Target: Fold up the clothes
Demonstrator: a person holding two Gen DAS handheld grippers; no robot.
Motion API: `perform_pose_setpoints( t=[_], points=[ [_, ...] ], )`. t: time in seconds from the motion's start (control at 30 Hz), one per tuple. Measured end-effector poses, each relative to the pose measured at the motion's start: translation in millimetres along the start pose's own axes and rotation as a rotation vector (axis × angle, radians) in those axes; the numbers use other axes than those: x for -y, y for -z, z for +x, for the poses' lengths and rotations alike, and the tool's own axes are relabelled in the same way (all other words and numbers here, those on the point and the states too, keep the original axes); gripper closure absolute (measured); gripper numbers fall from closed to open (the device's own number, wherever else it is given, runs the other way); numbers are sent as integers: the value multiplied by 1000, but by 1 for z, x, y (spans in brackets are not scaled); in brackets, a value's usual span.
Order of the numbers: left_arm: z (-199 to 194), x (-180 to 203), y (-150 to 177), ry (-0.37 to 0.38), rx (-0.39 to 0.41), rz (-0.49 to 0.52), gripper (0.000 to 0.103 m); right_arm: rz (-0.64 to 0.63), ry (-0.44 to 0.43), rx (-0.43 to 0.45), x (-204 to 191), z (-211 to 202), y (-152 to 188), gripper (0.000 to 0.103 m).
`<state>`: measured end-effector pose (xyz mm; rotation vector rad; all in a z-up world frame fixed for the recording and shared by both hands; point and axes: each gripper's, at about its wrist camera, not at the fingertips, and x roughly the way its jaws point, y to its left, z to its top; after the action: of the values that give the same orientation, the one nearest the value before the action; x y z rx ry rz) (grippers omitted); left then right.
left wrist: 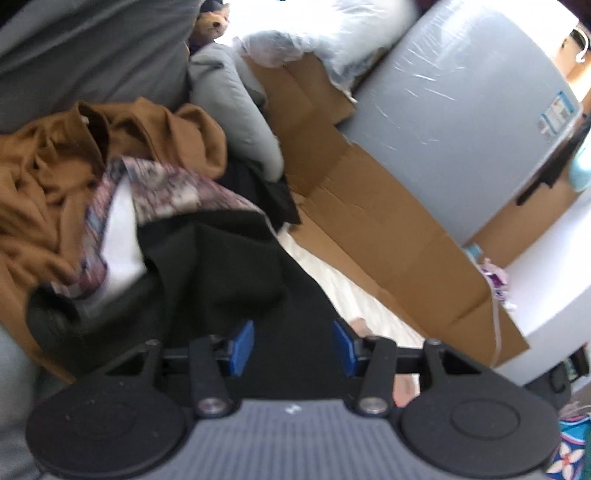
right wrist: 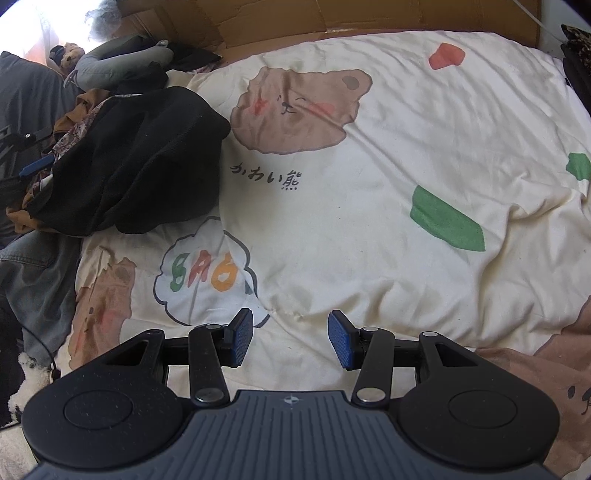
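A heap of clothes lies at the bed's left side. On top is a black garment, which in the left wrist view fills the lower middle. Under it show a brown garment and a patterned purple-white one. My left gripper hovers open right over the black garment, blue pads apart, nothing between them. In the right wrist view its blue pad peeks out at the heap's left. My right gripper stands open above the cream bear-print duvet, away from the heap.
A grey neck pillow and a small teddy bear lie behind the heap. Flattened cardboard lines the bed's far side, with a plastic-wrapped grey roll beyond. Jeans lie left of the duvet.
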<state>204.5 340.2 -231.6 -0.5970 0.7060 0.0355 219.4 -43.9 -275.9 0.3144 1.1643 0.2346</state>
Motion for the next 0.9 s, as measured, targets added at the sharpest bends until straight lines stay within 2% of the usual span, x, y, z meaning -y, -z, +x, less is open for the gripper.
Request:
perform_pose_setpoints(
  t=[0.1,0.27,0.5,0.6,0.9],
  points=[
    [-4,-2,-17,-51,38,40,54,1,1,4,-1,-1,-2,54],
    [4,-25,-44,-130,78,14,55,4,2,23,-1,-4,-6,54],
    [38,-54,-50,-210,31,8,58,31,0,57,2,-5,-15,50],
    [51,-62,-48,-256,27,16,57,37,0,71,2,-4,-20,40],
    [84,-77,-50,-347,-9,58,53,27,5,56,1,1,-18,40]
  ],
)
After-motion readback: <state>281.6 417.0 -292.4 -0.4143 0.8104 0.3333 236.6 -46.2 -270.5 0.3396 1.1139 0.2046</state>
